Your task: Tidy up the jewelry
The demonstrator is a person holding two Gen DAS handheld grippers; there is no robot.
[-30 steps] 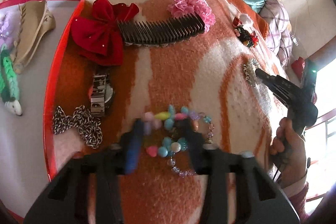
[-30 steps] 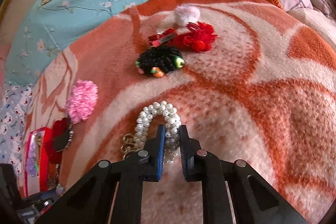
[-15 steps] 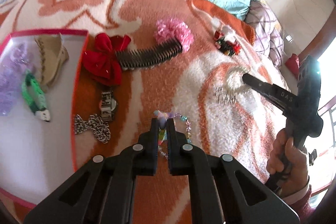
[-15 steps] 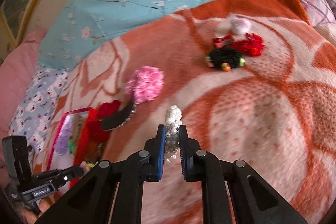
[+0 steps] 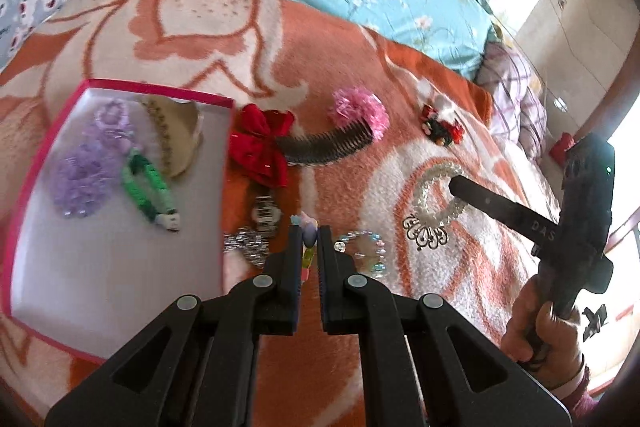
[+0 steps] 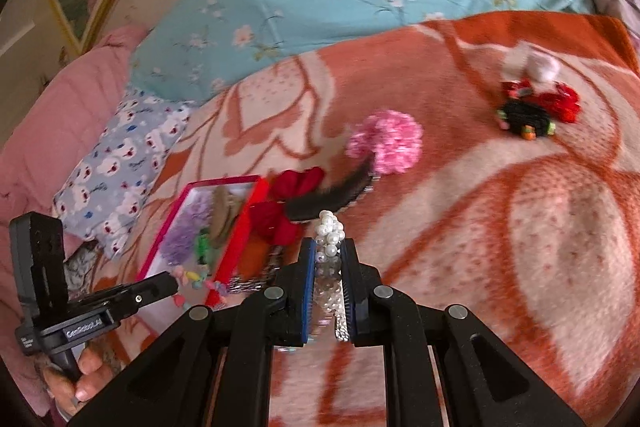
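My left gripper [image 5: 307, 233] is shut on a pastel bead bracelet [image 5: 362, 254] and holds it above the blanket, just right of the red-rimmed tray [image 5: 120, 263]. My right gripper [image 6: 329, 247] is shut on a white pearl bracelet [image 6: 330, 233] with a silver charm, lifted off the blanket. The pearl bracelet [image 5: 434, 195] also shows in the left wrist view, hanging from the right gripper [image 5: 454, 183]. The tray holds a purple scrunchie [image 5: 80, 179], a green clip [image 5: 146, 187] and a beige claw clip [image 5: 176, 135].
On the orange blanket lie a red bow [image 5: 262, 143], a black comb [image 5: 324, 145], a pink pompom [image 5: 360, 109], a watch [image 5: 266, 213], a silver chain [image 5: 244, 245] and a red-and-black hair tie cluster [image 5: 440, 125]. Pillows [image 6: 120, 155] lie behind.
Both grippers have risen and pulled back with their bracelets. The left closed on the bead bracelet and lifted it. The right swung left toward the tray with the pearl bracelet.
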